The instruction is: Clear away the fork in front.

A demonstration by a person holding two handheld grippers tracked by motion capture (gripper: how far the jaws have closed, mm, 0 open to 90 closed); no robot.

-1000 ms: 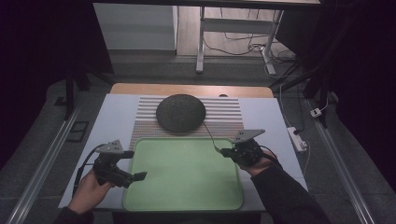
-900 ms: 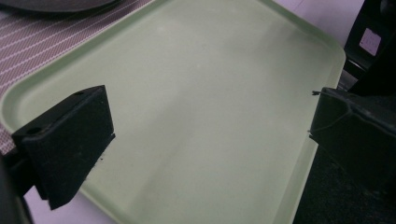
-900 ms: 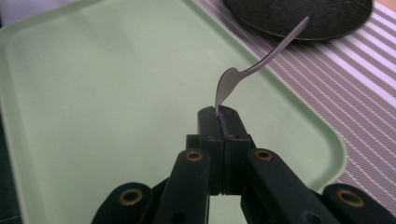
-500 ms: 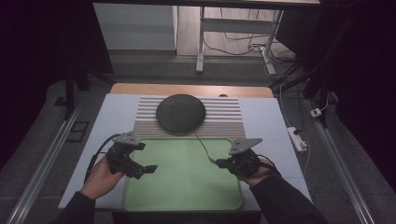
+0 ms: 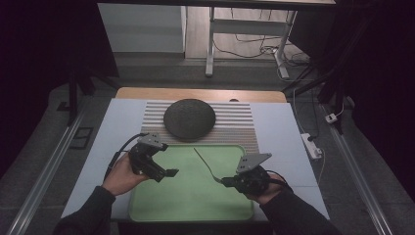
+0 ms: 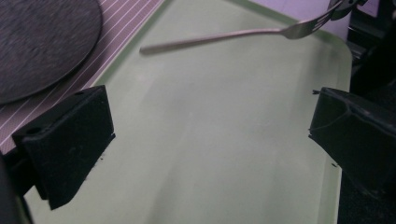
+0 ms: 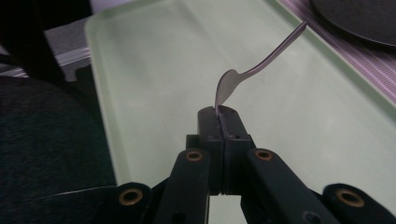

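R gripper (image 7: pixel 219 112): jaws pinched tight on fork (image 7: pixel 261 60) at tine end; handle sticks up over green tray (image 7: pixel 154 60).
L gripper (image 6: pixel 210 140): jaws wide apart, nothing btwn, over tray's left edge.
High view: fork near tray's right edge; dark plate (image 5: pixel 189 118) on striped mat (image 5: pixel 235 122) past tray's far edge.

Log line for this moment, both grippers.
right gripper: shut on fork tines, above tray | left gripper: open, empty
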